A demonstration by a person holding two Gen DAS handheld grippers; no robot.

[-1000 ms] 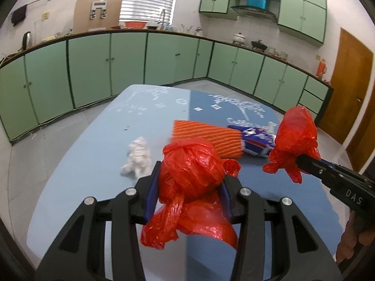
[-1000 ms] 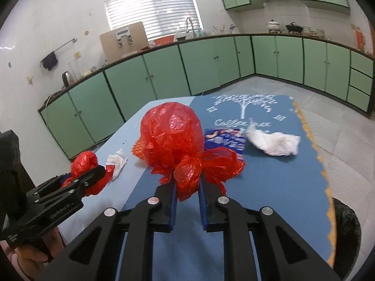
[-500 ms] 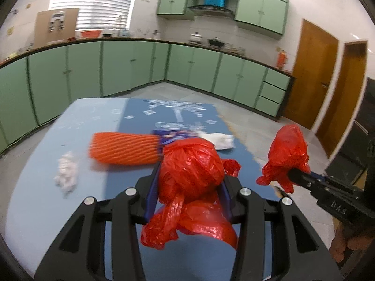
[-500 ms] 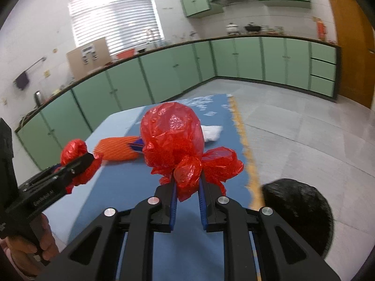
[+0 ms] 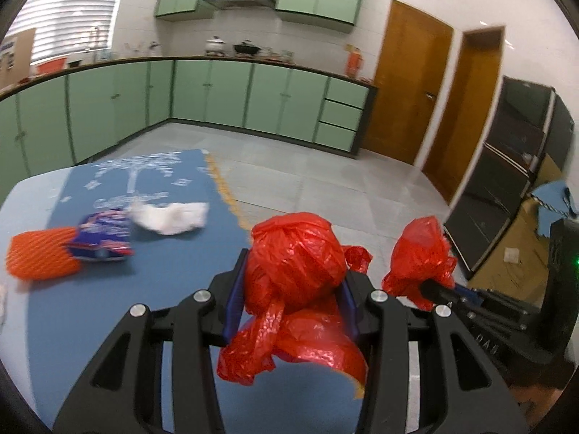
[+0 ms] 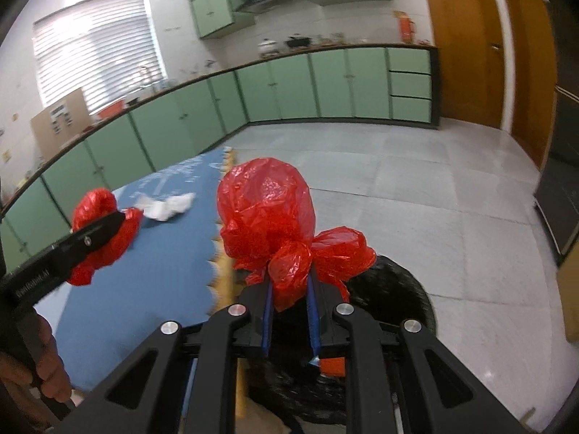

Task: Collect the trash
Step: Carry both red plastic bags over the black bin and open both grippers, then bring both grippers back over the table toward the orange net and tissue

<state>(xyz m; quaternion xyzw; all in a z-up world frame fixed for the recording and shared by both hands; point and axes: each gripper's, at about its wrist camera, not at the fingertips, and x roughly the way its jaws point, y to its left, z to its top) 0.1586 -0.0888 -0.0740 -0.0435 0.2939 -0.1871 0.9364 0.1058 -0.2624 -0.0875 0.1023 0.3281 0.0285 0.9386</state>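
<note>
My left gripper (image 5: 291,282) is shut on a knotted red plastic bag (image 5: 295,256), held above the right edge of the blue table mat (image 5: 159,275). My right gripper (image 6: 291,285) is shut on the knot of a second red plastic bag (image 6: 267,206), held over a black-lined trash bin (image 6: 391,296) beside the table. The right gripper's bag shows in the left wrist view (image 5: 419,249), and the left gripper's bag shows in the right wrist view (image 6: 105,231).
On the mat lie an orange mesh sleeve (image 5: 43,256), a blue snack wrapper (image 5: 103,237) and a crumpled white tissue (image 5: 170,217). Green cabinets (image 5: 202,97) line the walls. Wooden doors (image 5: 405,79) and black shelving (image 5: 506,173) stand to the right.
Both grippers have swung right with their red bags, from over the table middle to its right edge. The trash bin has come under the right gripper.
</note>
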